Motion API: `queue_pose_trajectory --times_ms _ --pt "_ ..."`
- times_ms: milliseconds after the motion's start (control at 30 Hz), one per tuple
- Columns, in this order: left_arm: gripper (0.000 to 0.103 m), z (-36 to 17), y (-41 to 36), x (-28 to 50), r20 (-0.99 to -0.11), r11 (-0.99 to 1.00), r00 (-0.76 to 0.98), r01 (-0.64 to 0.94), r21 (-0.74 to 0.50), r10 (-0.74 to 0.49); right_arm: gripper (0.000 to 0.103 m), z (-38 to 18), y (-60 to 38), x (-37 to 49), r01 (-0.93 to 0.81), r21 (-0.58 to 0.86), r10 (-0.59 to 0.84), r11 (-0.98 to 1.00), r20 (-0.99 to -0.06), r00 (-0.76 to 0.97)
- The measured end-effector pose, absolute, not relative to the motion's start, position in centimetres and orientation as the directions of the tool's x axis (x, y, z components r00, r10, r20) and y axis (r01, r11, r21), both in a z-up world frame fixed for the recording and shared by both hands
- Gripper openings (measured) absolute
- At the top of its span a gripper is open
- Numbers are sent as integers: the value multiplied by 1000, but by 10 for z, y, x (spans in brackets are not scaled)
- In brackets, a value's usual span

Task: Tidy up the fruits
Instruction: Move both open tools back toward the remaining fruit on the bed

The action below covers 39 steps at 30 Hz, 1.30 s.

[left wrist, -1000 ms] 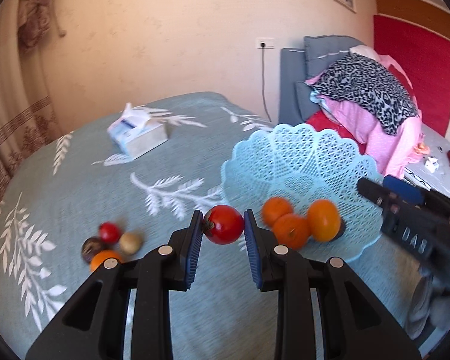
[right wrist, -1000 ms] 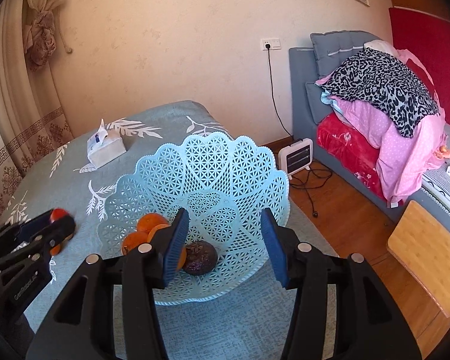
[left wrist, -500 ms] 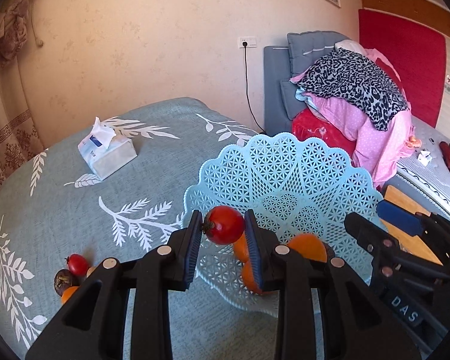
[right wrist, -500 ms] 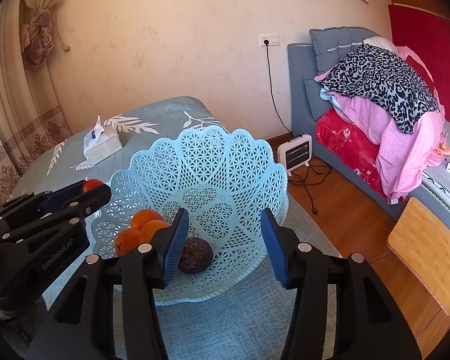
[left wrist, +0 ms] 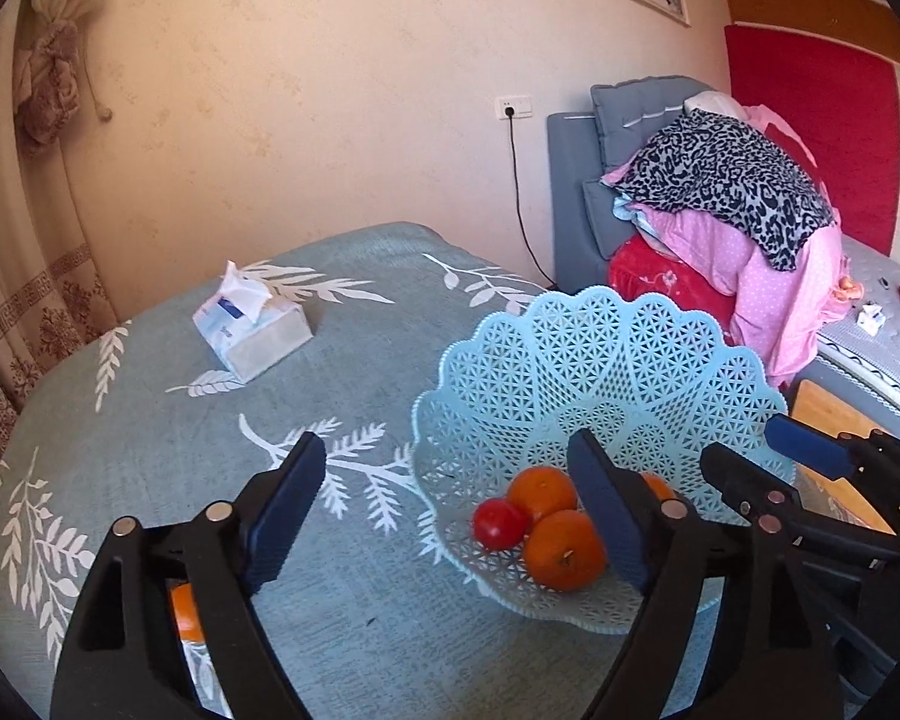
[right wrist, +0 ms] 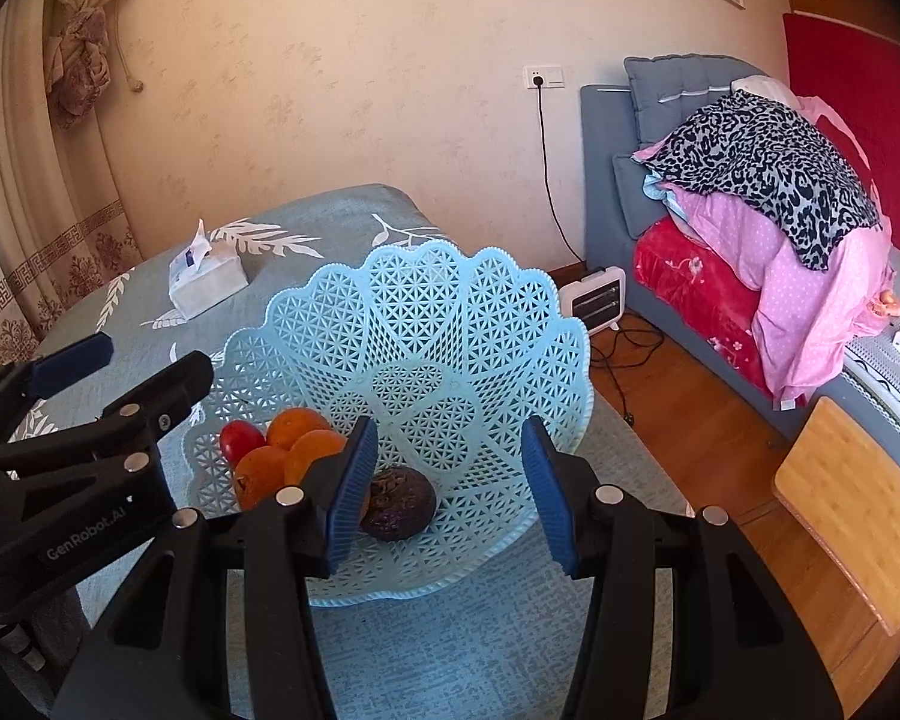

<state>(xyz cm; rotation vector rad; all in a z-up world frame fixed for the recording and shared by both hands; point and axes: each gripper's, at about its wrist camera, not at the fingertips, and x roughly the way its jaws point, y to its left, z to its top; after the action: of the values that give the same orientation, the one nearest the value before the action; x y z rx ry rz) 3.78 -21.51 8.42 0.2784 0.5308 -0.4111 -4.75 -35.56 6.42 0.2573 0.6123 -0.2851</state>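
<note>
A light blue lattice basket [left wrist: 606,354] [right wrist: 426,312] stands on the blue leaf-print table. In it lie a red tomato [left wrist: 498,524] [right wrist: 238,441], several oranges [left wrist: 564,549] [right wrist: 297,429] and a dark brown fruit [right wrist: 403,501]. My left gripper [left wrist: 450,516] is open and empty, its jaws wide apart just above the basket's near left rim. My right gripper [right wrist: 444,486] is open and empty over the basket's near rim; it also shows in the left wrist view [left wrist: 768,474]. An orange [left wrist: 185,612] lies on the table under my left gripper.
A tissue box [left wrist: 252,333] [right wrist: 207,276] sits on the table's far side. Beyond the table's right edge are a wooden floor, a small white heater [right wrist: 597,300], a blue sofa piled with bedding [right wrist: 768,222] and a wooden stool [right wrist: 858,510].
My left gripper has opened and let go of the red tomato, which now lies in the basket beside the oranges. The right gripper has stayed open at the basket.
</note>
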Motion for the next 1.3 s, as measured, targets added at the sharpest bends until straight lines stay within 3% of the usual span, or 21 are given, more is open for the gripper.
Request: queue_pose_trajectory --times_ms 667,800,1300 --pt "90 94 -174 30 -504 921 832 354 163 -231 52 72 -333 -50 306 133 -174 943 -587 791" --pt "92 92 -165 31 -516 928 830 337 157 -214 61 73 -324 -51 287 131 -160 949 -584 796" --pt "92 78 -109 41 -589 970 795 233 73 -147 61 75 -281 -41 208 73 -124 975 -597 793"
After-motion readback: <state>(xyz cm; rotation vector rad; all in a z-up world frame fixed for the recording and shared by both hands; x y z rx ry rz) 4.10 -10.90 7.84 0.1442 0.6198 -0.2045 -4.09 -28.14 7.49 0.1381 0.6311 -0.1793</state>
